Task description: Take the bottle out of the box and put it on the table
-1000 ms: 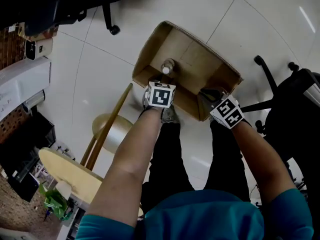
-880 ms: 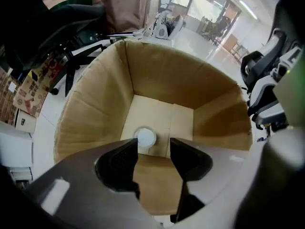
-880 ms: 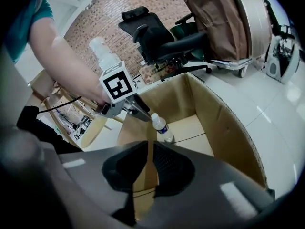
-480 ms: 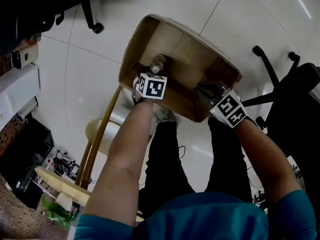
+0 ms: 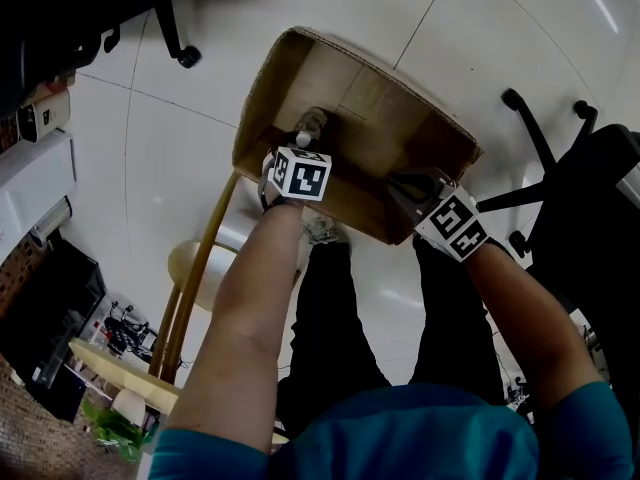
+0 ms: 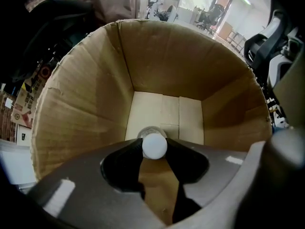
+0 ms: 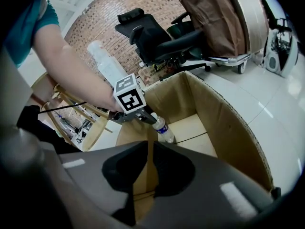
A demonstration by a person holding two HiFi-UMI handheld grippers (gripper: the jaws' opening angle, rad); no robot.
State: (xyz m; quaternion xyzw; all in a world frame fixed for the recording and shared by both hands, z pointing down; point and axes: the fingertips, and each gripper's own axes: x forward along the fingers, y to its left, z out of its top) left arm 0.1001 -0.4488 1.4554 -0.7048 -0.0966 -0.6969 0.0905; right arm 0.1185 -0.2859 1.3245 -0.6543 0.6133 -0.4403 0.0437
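Left gripper view: I am closing left gripper (image 6: 155, 151) on bottle (image 6: 155, 145) cap; right gripper (image 7: 148, 149) pinching box (image 6: 95, 89) wall. Next, judging: lifting straight up.

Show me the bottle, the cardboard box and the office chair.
bottle (image 6: 155, 146): left gripper view, its white cap.
cardboard box (image 6: 167, 61): left gripper view, far inner wall.
office chair (image 7: 145, 39): right gripper view, its backrest.
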